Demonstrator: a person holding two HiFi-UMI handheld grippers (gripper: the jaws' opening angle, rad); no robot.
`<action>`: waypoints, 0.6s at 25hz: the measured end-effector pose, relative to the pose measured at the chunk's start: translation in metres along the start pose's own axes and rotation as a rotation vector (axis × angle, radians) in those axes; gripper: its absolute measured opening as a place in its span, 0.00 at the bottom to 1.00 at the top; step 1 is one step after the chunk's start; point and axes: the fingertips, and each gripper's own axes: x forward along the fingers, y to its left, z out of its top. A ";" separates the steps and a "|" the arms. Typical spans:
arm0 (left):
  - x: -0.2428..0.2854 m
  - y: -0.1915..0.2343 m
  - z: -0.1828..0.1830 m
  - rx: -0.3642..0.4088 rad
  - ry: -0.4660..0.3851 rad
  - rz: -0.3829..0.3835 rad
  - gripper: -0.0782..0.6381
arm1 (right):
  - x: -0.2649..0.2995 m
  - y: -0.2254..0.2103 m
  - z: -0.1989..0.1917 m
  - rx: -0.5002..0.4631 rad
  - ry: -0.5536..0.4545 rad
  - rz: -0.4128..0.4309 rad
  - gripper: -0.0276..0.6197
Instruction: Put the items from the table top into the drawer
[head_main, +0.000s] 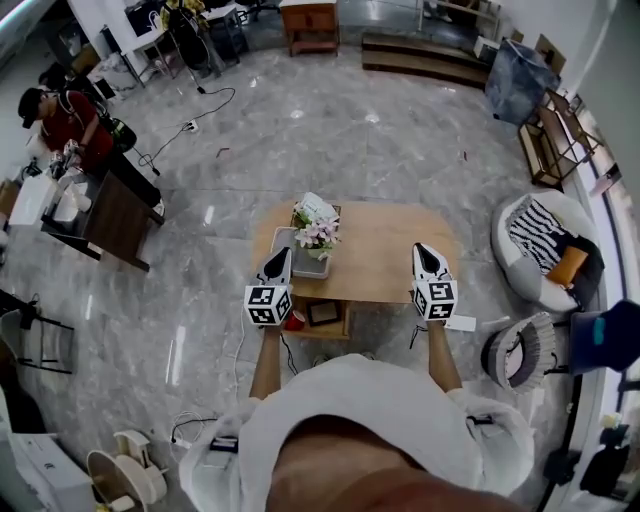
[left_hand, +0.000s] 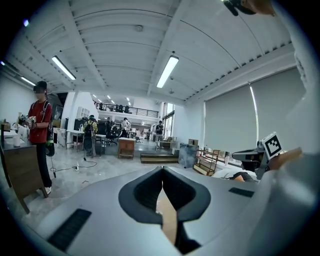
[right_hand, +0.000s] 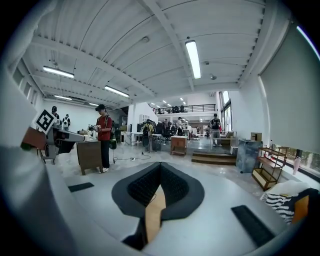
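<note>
Pink-white flowers (head_main: 318, 236) on grey tray (head_main: 308, 266), wooden table (head_main: 385, 250).

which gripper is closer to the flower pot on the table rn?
Left. In the head view, the left gripper hangs just left of the flower pot, nearly beside it. The right gripper is over the table's bare right side, clearly farther.

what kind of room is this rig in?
Probably a large open-plan office or lab hall: polished stone floor, high strip-lit ceiling with a mezzanine, a person standing at a desk.
</note>
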 end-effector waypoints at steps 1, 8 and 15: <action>0.000 0.000 0.003 0.001 -0.006 0.000 0.13 | -0.003 -0.001 0.001 0.002 -0.003 -0.005 0.08; -0.009 0.017 0.019 0.031 -0.029 0.015 0.13 | -0.006 0.005 0.010 0.005 -0.034 -0.009 0.08; -0.012 0.015 0.029 0.025 -0.051 0.011 0.13 | 0.001 0.015 0.012 -0.007 -0.028 0.007 0.08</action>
